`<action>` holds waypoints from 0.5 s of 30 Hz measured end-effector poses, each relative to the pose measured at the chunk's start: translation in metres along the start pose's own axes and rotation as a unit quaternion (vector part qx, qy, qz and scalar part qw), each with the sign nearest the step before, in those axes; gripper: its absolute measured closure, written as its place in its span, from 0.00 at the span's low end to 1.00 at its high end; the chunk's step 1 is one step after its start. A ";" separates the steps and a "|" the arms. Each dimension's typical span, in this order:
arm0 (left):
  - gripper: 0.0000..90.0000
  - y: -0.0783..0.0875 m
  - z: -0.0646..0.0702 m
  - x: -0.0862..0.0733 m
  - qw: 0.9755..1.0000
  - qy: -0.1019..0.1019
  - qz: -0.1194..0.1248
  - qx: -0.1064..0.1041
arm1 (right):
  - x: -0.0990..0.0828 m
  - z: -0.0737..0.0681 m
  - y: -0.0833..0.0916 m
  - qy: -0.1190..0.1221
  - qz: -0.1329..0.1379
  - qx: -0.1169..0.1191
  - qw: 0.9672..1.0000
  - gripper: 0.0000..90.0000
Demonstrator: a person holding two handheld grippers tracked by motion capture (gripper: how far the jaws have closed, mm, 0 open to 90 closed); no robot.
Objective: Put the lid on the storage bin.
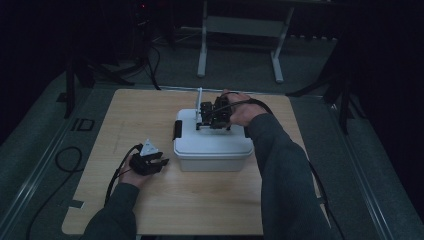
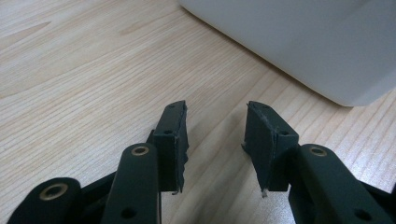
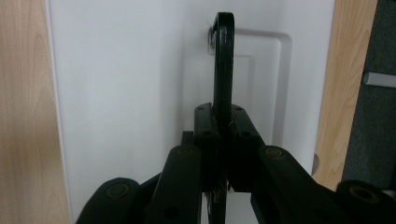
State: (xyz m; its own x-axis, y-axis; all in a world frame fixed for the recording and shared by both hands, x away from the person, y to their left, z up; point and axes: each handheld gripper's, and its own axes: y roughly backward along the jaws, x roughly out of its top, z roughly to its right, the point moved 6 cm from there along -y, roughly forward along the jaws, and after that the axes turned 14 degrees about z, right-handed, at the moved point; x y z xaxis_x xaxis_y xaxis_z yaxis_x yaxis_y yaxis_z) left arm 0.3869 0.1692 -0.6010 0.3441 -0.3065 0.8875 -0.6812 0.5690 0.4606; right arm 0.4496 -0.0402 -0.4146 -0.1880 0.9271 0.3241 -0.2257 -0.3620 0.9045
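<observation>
A white plastic box (image 1: 212, 150) with a lid and black side latches stands mid-table. Its black carry handle (image 3: 223, 60) is raised edge-on above the lid (image 3: 126, 93). My right gripper (image 3: 223, 128) is over the lid's far part (image 1: 216, 114), shut on that handle, pads pressing both sides. My left gripper (image 2: 215, 140) rests low on the wooden table (image 2: 70, 93), left of the box (image 2: 299, 42), jaws apart with bare wood between them. In the high view the left gripper (image 1: 162, 161) points toward the box's near left corner.
The wooden table (image 1: 150, 210) has free room in front of and left of the box. Cables (image 1: 67, 160) trail off the left edge onto the grey floor. A white table frame (image 1: 240, 45) stands on the floor beyond the far edge.
</observation>
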 end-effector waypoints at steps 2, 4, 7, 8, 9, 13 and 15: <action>0.65 0.000 0.000 0.000 1.000 0.000 0.000 0.000 | 0.000 0.000 0.000 0.000 0.002 0.000 1.000 0.94; 0.65 0.000 0.000 0.000 1.000 0.000 0.000 0.000 | -0.001 0.000 -0.001 -0.002 0.003 0.000 1.000 0.94; 0.65 0.000 0.000 0.000 1.000 0.000 0.000 0.000 | -0.001 0.000 0.000 -0.003 0.003 0.000 1.000 0.94; 0.65 0.000 0.000 0.000 1.000 0.000 0.000 0.001 | -0.001 0.000 -0.001 -0.003 0.003 -0.001 1.000 0.94; 0.65 0.000 0.000 0.000 1.000 -0.001 0.000 0.001 | -0.001 0.000 -0.001 -0.004 0.003 -0.001 1.000 0.94; 0.65 0.000 0.000 0.000 1.000 -0.001 0.000 0.001 | -0.001 -0.001 -0.001 -0.006 0.003 -0.001 1.000 0.94; 0.65 0.000 0.000 0.000 1.000 -0.002 -0.001 0.001 | -0.001 -0.001 -0.001 -0.007 0.004 -0.002 1.000 0.94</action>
State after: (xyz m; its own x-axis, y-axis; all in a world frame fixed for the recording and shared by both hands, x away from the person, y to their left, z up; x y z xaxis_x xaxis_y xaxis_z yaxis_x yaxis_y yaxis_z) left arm 0.3867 0.1687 -0.6009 0.3420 -0.3106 0.8869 -0.6819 0.5673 0.4617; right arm 0.4488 -0.0413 -0.4163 -0.1758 0.9255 0.3354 -0.2280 -0.3697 0.9007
